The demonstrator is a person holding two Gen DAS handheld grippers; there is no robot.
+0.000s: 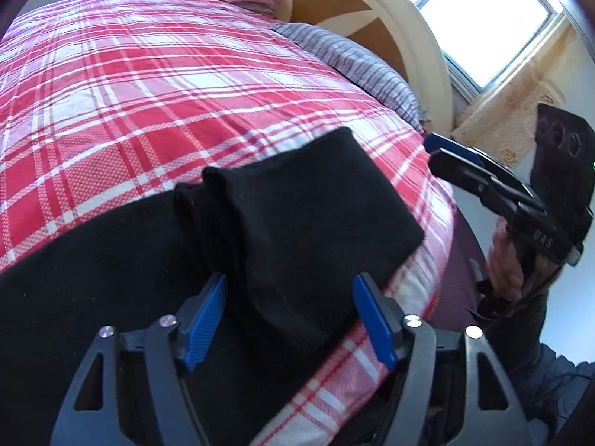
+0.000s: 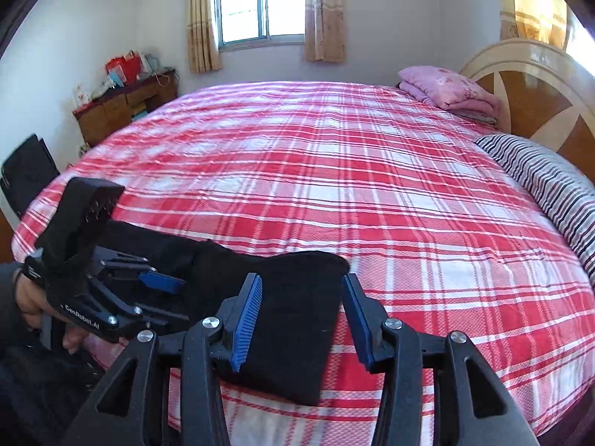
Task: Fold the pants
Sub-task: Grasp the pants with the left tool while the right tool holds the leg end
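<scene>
Black pants (image 1: pixel 297 204) lie partly folded on the near edge of a bed with a red and white plaid cover (image 1: pixel 148 93). A folded end (image 2: pixel 293 338) points toward the headboard side, and the rest stretches away to the left. My left gripper (image 1: pixel 289 278) hovers over the folded part, open, with the cloth below and between its blue pads (image 1: pixel 204 323). My right gripper (image 2: pixel 301 278) is open too, above the folded end, its pads not pressing on it. The wrist views show each other's gripper: the right gripper (image 1: pixel 429 150) and the left gripper (image 2: pixel 178 282), each in a person's hand.
A folded pink quilt (image 2: pixel 450 89) and a striped pillow (image 2: pixel 539 178) lie by the wooden headboard (image 2: pixel 539 85). A wooden desk (image 2: pixel 122 107) with clutter stands beyond the bed's far left corner, under a curtained window (image 2: pixel 256 3). The plaid cover (image 2: pixel 334 167) stretches flat beyond the pants.
</scene>
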